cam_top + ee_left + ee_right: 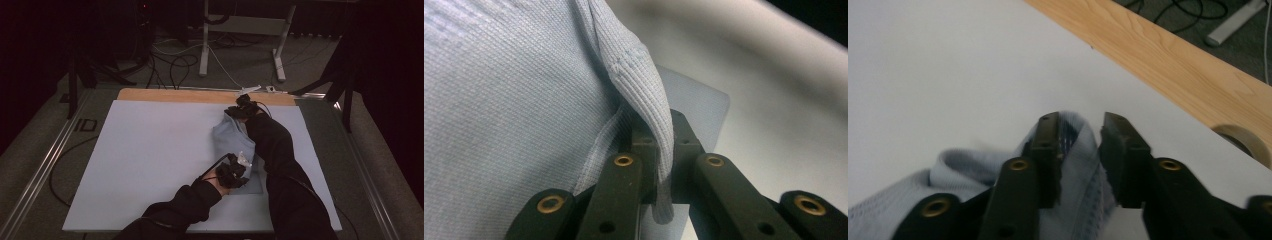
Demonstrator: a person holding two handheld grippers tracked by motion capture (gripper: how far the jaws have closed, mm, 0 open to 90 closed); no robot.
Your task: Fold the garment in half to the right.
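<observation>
A light blue knit cloth (232, 140) lies bunched on the right half of the white mat (150, 150). My left gripper (232, 172) is at the cloth's near end. In the left gripper view its jaws (659, 142) are shut on the ribbed hem of the cloth (499, 100), and the hem hangs down between them. My right gripper (245, 107) is at the far end, where the cloth is drawn to a point. In the right gripper view its jaws (1078, 122) stand a little apart, gripping a raised fold of the cloth (963, 170).
A bare wooden strip (175, 95) runs along the table's far edge, close to the right gripper. A roll of tape (1243, 137) lies by that wooden strip (1168, 60). Beyond the table are desk legs (204, 45) and floor cables (175, 60). Dark sleeves cross the mat's near right.
</observation>
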